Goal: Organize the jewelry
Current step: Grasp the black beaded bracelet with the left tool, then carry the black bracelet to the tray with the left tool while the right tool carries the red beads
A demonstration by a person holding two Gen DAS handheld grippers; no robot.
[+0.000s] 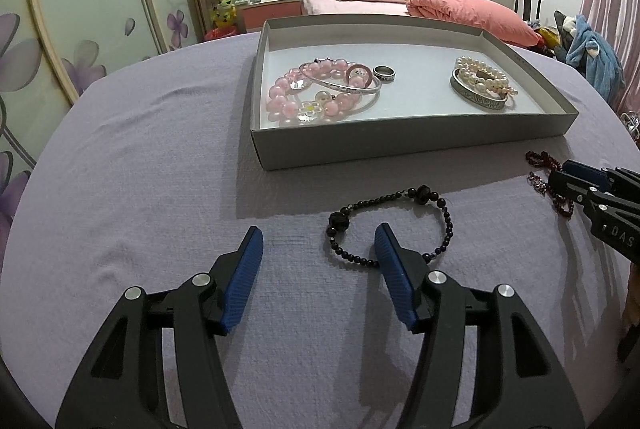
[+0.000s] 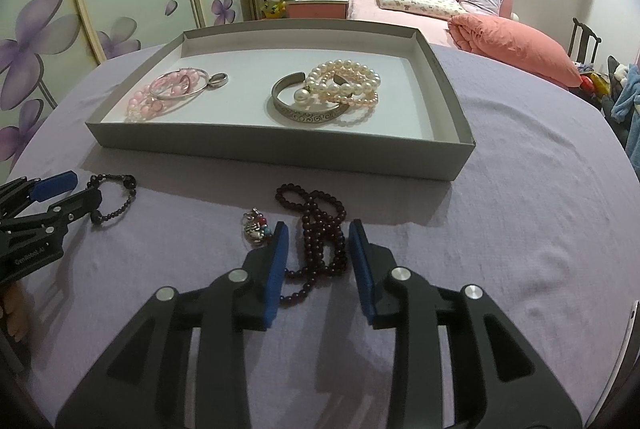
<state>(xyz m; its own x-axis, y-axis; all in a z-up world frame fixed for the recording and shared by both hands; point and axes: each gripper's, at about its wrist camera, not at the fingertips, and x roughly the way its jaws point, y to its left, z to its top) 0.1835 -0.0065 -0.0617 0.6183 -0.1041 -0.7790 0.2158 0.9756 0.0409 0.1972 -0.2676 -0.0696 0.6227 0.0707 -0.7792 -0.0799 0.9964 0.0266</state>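
With several bracelets already inside the grey tray (image 1: 400,145), the black bead bracelet (image 1: 400,225) and dark red beads (image 2: 324,233) lie on the cloth before the released left gripper (image 1: 320,249) and right gripper (image 2: 318,241).

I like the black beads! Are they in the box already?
No, the black bead bracelet lies on the purple cloth in front of the grey box, not inside it.

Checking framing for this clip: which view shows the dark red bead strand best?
The right wrist view: the dark red bead strand lies whole between the open right gripper's fingers. The left wrist view catches only parts at its right edge, behind that gripper.
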